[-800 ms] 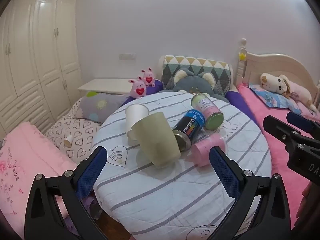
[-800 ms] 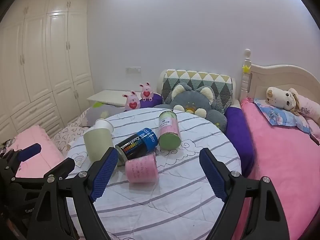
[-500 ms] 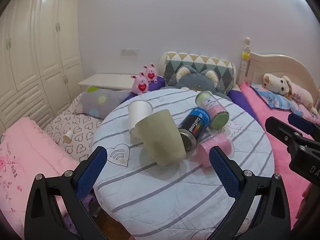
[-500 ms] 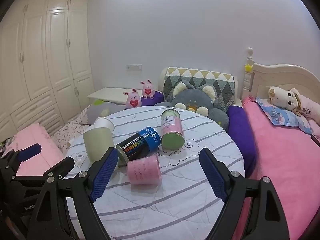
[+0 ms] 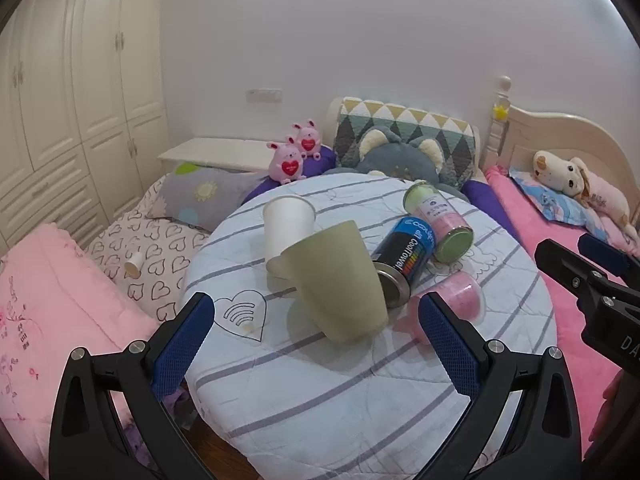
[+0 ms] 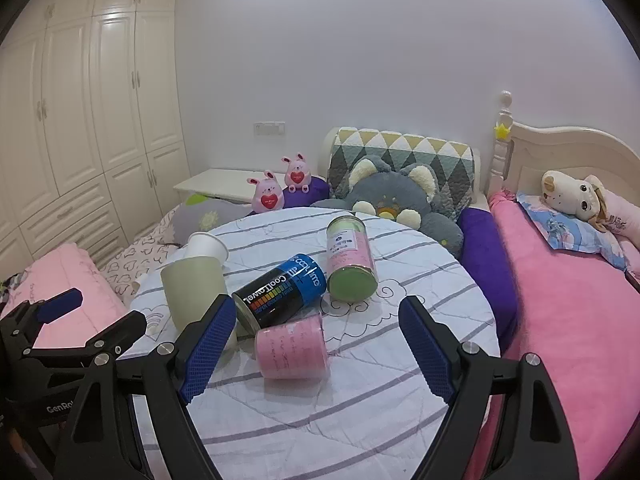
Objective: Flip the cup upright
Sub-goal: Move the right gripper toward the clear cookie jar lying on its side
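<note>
Approaching stage: left hand-held gripper (image 5: 316,328) wide open, empty, facing inverted green cup (image 5: 334,280) on round surface (image 5: 320,400) beside black can (image 5: 400,264). Right hand-held gripper (image 6: 316,344) likewise wide. Next, likely: close in, grasp cup wall, invert.

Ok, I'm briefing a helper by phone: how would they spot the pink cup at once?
Find the round table with the striped cloth. In the cluster of containers at its middle, the pink cup lies on its side nearest the front edge, below the black-and-blue can. It alone is translucent pink all over.
</note>
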A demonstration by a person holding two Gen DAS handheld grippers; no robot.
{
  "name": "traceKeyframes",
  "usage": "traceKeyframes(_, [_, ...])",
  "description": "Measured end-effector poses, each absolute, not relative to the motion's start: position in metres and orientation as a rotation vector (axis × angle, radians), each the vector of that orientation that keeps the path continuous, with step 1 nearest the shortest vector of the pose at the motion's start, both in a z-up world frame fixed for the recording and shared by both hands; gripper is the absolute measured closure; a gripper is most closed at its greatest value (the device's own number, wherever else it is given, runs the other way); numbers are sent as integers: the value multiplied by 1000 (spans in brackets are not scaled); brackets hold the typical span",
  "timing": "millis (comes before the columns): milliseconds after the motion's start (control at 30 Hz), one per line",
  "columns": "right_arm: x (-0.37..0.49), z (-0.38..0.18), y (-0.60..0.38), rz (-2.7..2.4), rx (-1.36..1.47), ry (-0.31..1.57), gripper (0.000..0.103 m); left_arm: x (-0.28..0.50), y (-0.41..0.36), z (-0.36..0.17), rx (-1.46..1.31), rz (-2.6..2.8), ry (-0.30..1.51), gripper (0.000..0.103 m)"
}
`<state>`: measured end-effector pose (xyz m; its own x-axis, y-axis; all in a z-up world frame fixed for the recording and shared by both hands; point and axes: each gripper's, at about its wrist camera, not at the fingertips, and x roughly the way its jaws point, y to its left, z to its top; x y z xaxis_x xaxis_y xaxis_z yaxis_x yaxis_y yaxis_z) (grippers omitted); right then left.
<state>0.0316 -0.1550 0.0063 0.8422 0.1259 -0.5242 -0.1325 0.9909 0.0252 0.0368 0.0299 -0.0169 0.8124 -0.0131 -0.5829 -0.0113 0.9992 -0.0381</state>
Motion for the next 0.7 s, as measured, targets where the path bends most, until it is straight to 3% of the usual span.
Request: traceKeyframes(700, [107,-11,-155,124,2,679,18,92,32,-31,-49,-24,687,0])
